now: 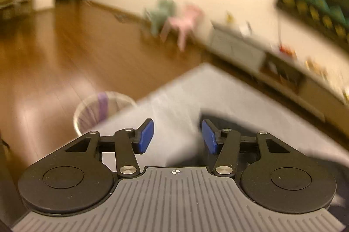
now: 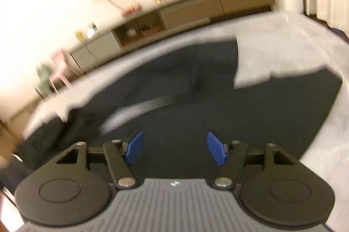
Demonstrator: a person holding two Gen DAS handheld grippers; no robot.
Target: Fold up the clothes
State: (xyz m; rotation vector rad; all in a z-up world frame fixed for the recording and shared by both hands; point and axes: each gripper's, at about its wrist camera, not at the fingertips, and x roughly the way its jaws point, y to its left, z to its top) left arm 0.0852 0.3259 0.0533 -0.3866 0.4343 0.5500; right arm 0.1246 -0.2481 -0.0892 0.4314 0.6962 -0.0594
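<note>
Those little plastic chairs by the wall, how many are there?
2. A green chair and a pink chair stand side by side on the wooden floor against the far wall; blur could hide more.

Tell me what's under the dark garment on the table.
The dark garment lies on a grey table cover, which shows all around it. Whatever sits directly beneath the cloth is hidden.

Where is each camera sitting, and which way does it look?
Left wrist: on the left gripper, jaws open and empty, looking past the grey table corner to a mesh bin and chairs.
Right wrist: on the right gripper, jaws open, looking down at the dark garment.
Both show the table, garment and pink chair.
</note>
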